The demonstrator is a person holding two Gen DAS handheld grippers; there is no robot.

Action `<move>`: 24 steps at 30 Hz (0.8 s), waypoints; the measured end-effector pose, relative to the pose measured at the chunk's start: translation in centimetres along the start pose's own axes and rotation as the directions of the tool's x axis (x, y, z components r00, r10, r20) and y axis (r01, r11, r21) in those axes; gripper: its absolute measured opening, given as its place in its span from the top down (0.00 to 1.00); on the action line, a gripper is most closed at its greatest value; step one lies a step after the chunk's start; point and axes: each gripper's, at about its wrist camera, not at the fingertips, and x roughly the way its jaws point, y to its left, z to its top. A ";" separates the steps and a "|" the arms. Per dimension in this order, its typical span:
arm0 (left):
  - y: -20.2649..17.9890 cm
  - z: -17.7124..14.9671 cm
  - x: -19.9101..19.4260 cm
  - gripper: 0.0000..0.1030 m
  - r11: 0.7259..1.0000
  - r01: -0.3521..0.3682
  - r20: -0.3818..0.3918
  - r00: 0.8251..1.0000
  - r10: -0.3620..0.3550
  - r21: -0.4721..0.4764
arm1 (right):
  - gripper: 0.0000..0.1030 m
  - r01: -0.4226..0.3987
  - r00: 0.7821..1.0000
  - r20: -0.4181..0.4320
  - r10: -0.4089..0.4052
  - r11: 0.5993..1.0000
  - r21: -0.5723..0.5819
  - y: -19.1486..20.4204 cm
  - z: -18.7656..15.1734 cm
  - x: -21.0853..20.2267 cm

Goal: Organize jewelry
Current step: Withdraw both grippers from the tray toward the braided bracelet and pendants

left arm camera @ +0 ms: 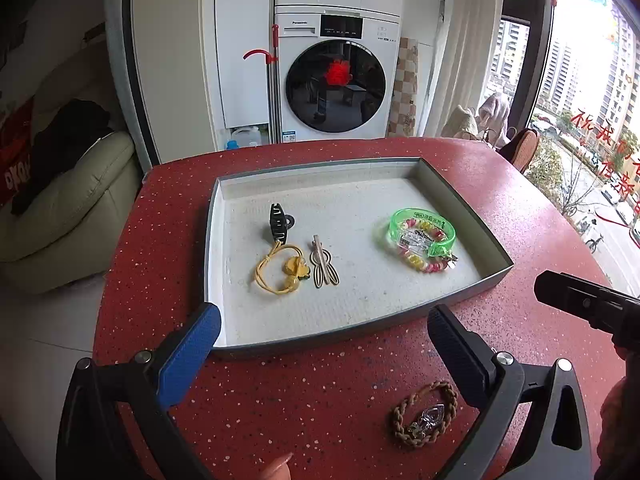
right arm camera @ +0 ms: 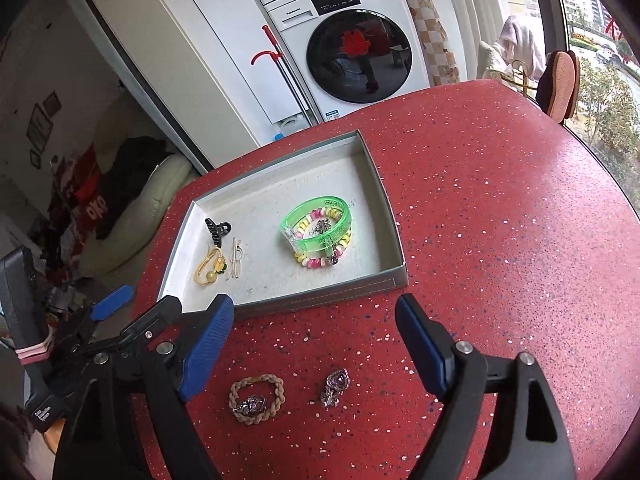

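A grey tray (left arm camera: 216, 216) (right arm camera: 394, 280) on the red table holds a black claw clip (left arm camera: 278, 221) (right arm camera: 217, 229), a yellow hair tie (left arm camera: 282, 268) (right arm camera: 210, 268), a beige clip (left arm camera: 324, 266) (right arm camera: 235, 260), and a green bangle (left arm camera: 422, 232) (right arm camera: 320, 224) over a beaded bracelet (left arm camera: 428, 265) (right arm camera: 316, 262). On the table in front of the tray lie a braided brown band with a silver charm (left arm camera: 424, 414) (right arm camera: 256, 398) and a silver brooch (right arm camera: 335, 388). My left gripper (left arm camera: 324, 354) is open and empty. My right gripper (right arm camera: 316, 344) is open and empty above those two pieces.
A white washer-dryer stack (left arm camera: 336, 80) (right arm camera: 352, 52) stands beyond the table's far edge. A cream sofa (left arm camera: 68, 208) is at the left, a window (left arm camera: 592, 120) at the right. The red table (right arm camera: 500, 220) extends right of the tray.
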 end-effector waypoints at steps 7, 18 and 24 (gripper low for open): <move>-0.6 -2.7 -0.8 0.00 0.999 -0.031 -0.029 0.999 0.032 0.041 | 0.00 -0.024 1.000 0.008 0.024 1.000 -0.006 -0.1 -1.8 -1.1; 0.0 -6.2 -1.1 0.00 1.000 -0.018 -0.080 0.997 0.019 0.017 | 0.00 0.059 0.997 -0.044 -0.062 0.997 -0.056 -0.2 -3.5 -1.5; 0.0 -7.7 -1.1 0.00 1.000 -0.007 -0.108 0.994 0.009 0.015 | 0.00 0.086 0.992 -0.090 -0.090 0.995 -0.051 -1.3 -5.3 -1.2</move>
